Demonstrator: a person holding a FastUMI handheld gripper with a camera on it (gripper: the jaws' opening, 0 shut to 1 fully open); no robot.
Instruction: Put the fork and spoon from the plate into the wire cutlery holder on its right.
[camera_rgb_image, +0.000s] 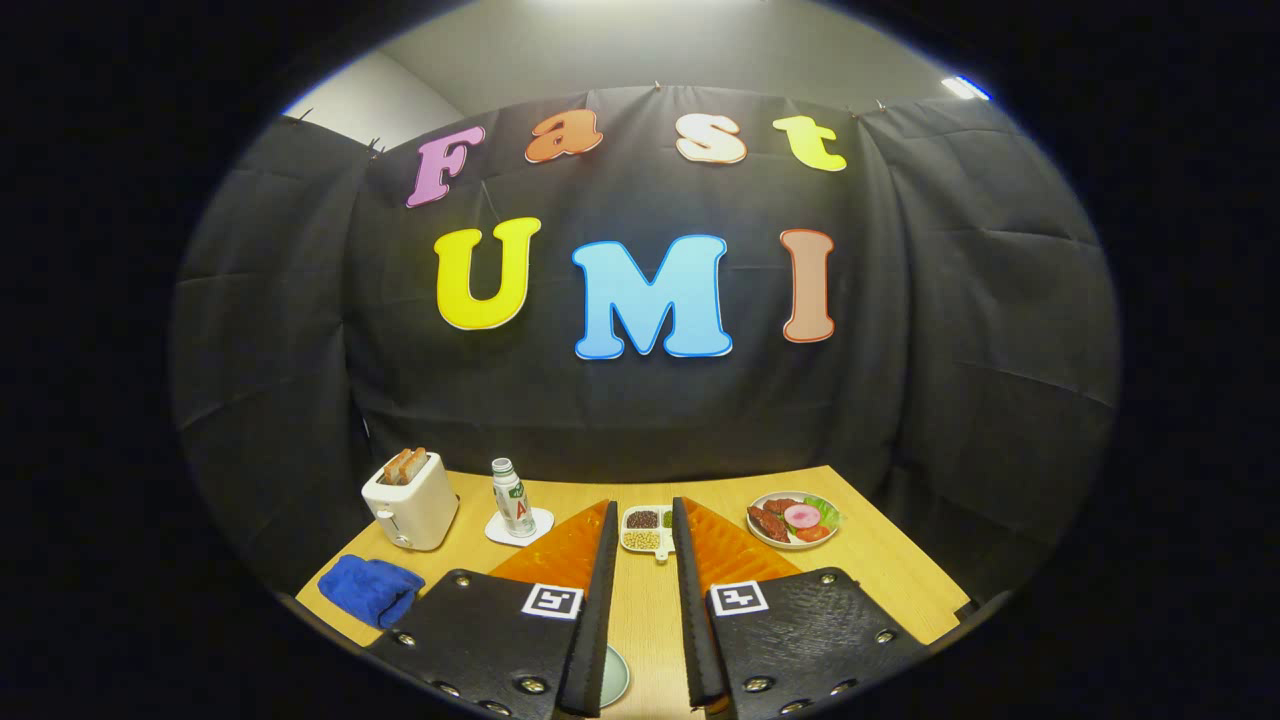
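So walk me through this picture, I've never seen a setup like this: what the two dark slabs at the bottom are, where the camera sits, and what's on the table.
The camera rides on a hand-held gripper and looks forward along its two fingers; those are the dark slabs. They stand apart, with bare wooden table between them, so the gripper is open and holds nothing.

Just beyond the fingertips sits a small divided dish of beans. Further along on one side are a bottle on a coaster, a white toaster with bread in it and a blue cloth. On the other side is a plate of food.

Low between the fingers, the rim of a pale plate peeks out. I can't make out a fork, spoon or wire holder.
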